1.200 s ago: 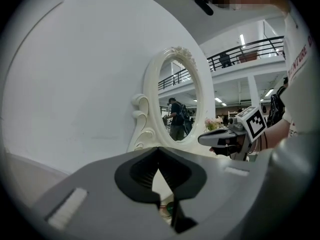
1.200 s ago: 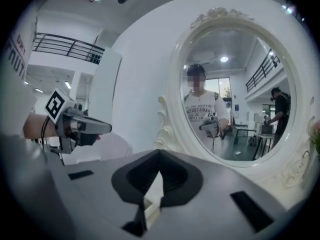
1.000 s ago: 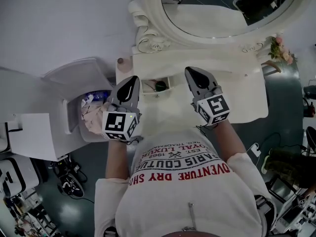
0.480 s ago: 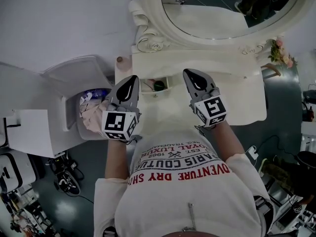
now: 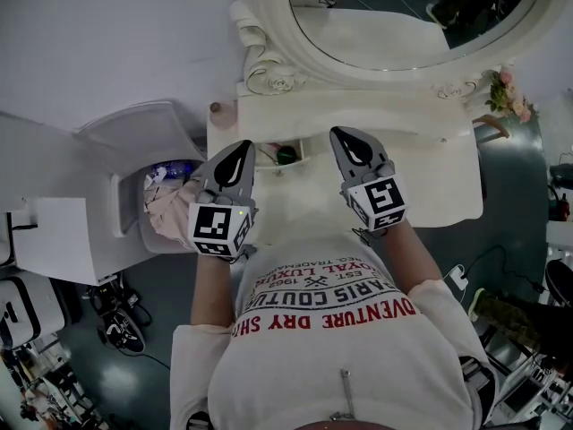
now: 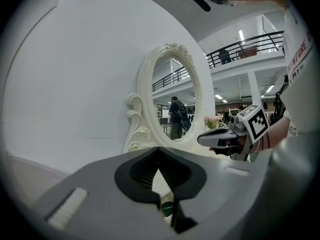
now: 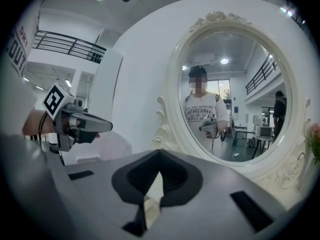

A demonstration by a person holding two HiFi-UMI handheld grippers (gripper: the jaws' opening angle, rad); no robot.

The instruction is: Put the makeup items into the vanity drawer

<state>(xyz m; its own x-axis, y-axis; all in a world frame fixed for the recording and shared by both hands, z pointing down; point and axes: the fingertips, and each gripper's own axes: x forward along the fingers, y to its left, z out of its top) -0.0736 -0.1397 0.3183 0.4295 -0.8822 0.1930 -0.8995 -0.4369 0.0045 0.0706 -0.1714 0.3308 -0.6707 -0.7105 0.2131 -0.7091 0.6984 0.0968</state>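
Left gripper point(image 5: 242, 149) and right gripper point(image 5: 346, 138): jaws together, empty. Drawer point(image 5: 303, 147) open at bench point(image 5: 430, 168) front edge, with a dark green item point(image 5: 286, 155) inside. Pushing it closed is likely next.

1. The mirror point(image 5: 403, 16) is cut off by the head view's top edge.
2. The left gripper point(image 5: 240, 150) hides the left end of the vanity drawer point(image 5: 307, 150). A dark round item point(image 5: 286, 156) inside is too small to identify.
3. In the left gripper view, the closed jaws cover all but a sliver of a green thing point(image 6: 167, 209).
4. The contents of the bin point(image 5: 132, 213) are partly covered and unclear.
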